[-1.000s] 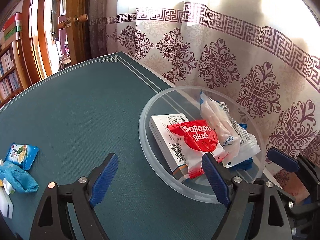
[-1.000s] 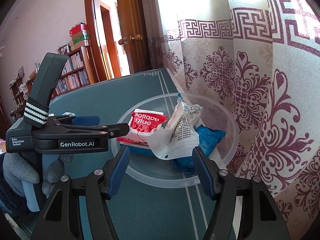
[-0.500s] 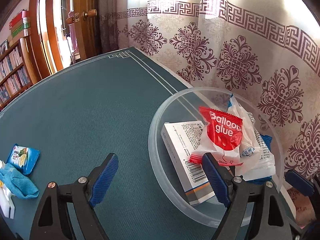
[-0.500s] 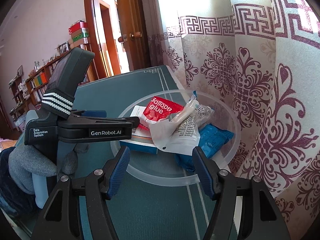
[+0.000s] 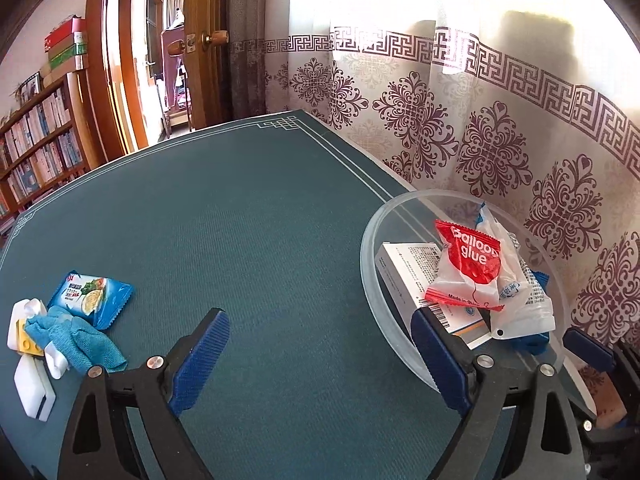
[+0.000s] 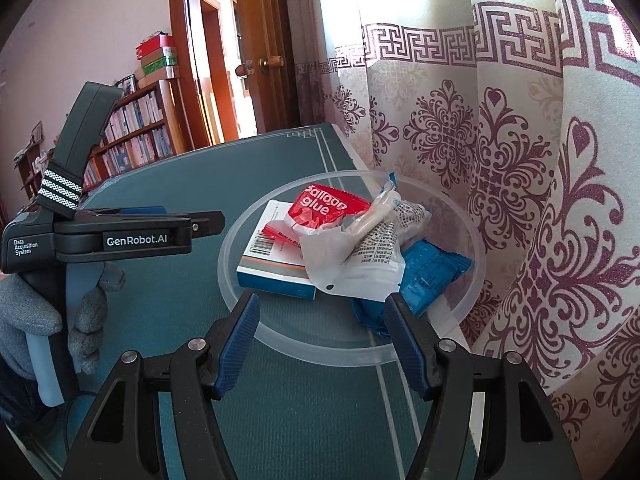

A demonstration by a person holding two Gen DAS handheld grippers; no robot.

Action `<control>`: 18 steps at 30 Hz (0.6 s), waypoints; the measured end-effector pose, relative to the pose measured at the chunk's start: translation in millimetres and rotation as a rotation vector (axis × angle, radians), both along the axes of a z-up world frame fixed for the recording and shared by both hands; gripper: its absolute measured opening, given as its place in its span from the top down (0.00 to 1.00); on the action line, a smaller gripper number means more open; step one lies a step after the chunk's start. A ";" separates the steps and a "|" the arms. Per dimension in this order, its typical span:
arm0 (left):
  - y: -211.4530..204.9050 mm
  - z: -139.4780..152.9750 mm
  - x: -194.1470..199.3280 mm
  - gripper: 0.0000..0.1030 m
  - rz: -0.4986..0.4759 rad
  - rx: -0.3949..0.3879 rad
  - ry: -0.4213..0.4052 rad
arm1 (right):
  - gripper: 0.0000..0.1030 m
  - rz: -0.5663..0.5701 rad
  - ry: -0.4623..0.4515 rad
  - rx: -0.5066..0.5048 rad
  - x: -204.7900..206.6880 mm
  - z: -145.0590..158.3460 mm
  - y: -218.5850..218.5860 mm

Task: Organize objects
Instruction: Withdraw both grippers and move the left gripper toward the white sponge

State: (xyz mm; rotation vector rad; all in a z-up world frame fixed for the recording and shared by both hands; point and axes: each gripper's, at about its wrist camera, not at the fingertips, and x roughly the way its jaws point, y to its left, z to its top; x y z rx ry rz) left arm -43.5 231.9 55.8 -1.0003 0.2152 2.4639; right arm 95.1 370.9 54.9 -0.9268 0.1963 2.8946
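A clear plastic bowl [image 5: 370, 280] [image 6: 472, 240] sits on the green table by the curtain. It holds a white box [image 5: 404, 272] [image 6: 272, 264], a red "Balloon glue" packet [image 5: 468, 268] [image 6: 324, 208], a white plastic bag [image 5: 520, 304] [image 6: 360, 264] and a blue packet [image 6: 428, 276]. My left gripper [image 5: 320, 332] is open and empty, left of the bowl. My right gripper [image 6: 322, 312] is open and empty at the bowl's near rim. At the table's left lie a blue snack packet [image 5: 90, 296], a blue cloth [image 5: 76, 338] and white pieces [image 5: 32, 384].
The patterned curtain [image 5: 500, 140] hangs close behind the bowl. An open wooden door [image 5: 204, 40] and bookshelves [image 5: 36, 148] stand beyond the table's far edge. In the right wrist view the left gripper's body [image 6: 120, 236] and a gloved hand [image 6: 24, 320] are at the left.
My left gripper has swung left, away from the bowl; the bowl now sits at the right of its view and the left-side objects show more. My right gripper has barely moved.
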 end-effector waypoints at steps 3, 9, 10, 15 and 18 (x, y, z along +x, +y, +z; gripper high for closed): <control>-12.8 2.4 4.3 0.06 0.012 -0.003 0.020 | 0.36 -0.001 -0.010 -0.001 -0.6 -1.4 -3.2; -43.9 4.9 7.1 0.04 0.064 -0.008 0.038 | 0.36 0.016 -0.021 0.007 -2.5 -2.5 -15.4; -50.5 5.2 6.9 0.03 0.077 -0.004 0.037 | 0.36 0.022 -0.023 0.009 -3.0 -2.6 -18.3; -84.5 6.4 4.5 0.03 0.156 0.006 0.035 | 0.36 0.059 -0.023 0.020 -4.9 -1.4 -35.7; -106.3 6.0 2.9 0.03 0.208 0.014 0.032 | 0.36 0.087 -0.022 0.026 -6.8 -0.4 -47.2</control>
